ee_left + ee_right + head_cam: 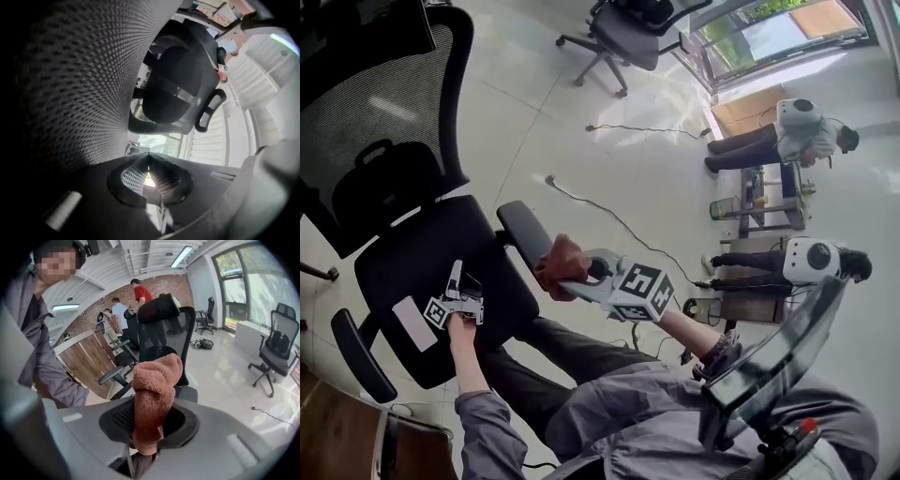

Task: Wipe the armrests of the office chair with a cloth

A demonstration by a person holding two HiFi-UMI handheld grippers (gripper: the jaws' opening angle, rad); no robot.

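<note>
The black office chair has a mesh back [389, 141] and a wide seat [412, 272]. Its right armrest [523, 232] lies beside the seat, and the left armrest [358, 354] is at the lower left. My right gripper [579, 277] is shut on a brown cloth [562, 265] [154, 390], which appears to touch the near end of the right armrest. My left gripper [457, 275] rests low over the seat, pointing at the back, shut with nothing in it. In the left gripper view the mesh back [70, 93] fills the left side.
A white label [414, 323] lies on the seat. A second chair [623, 33] stands at the far top, and a cable [619, 225] runs across the tiled floor. People and a small table [764, 197] are at the right. A wooden desk [337, 441] is at the lower left.
</note>
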